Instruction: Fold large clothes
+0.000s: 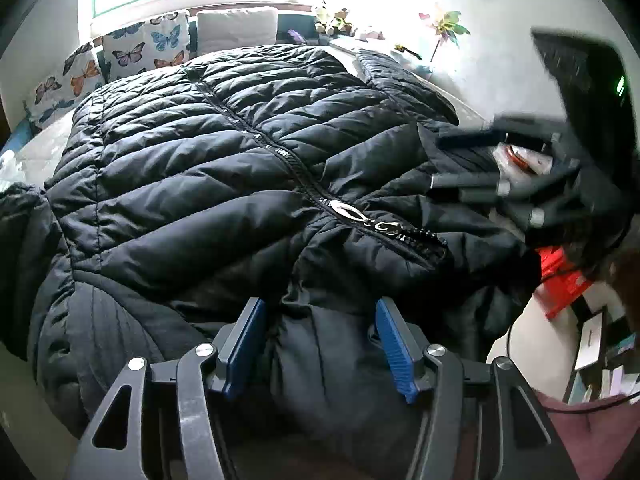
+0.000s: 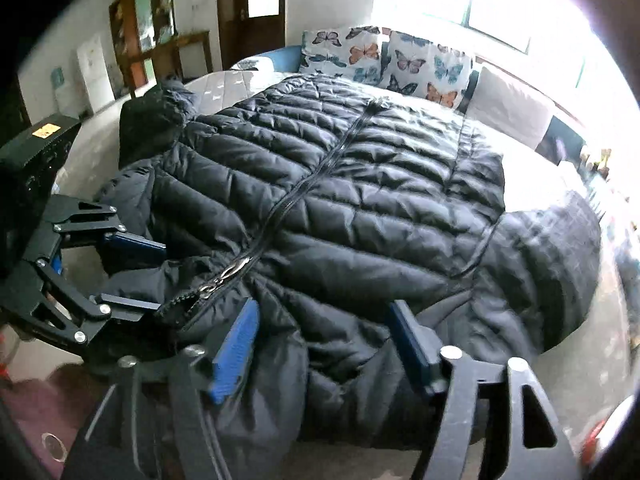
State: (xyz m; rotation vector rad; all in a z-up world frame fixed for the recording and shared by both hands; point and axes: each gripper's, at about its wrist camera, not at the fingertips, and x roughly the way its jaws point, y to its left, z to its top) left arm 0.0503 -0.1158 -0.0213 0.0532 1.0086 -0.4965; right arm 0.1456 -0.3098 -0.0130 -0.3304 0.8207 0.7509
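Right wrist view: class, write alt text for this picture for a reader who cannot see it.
A black quilted jacket lies spread front up on a bed, its zipper closed. The right gripper, fingers open, hovers over the near end of the jacket, and the left gripper is at the jacket's left edge. Butterfly pillows lean below a bright window.

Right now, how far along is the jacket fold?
Done: the black puffer jacket lies flat on the bed, zipped. In hand: both grippers, left and right, are at the collar end, jaws open. Left: every fold; both sleeves still spread out.
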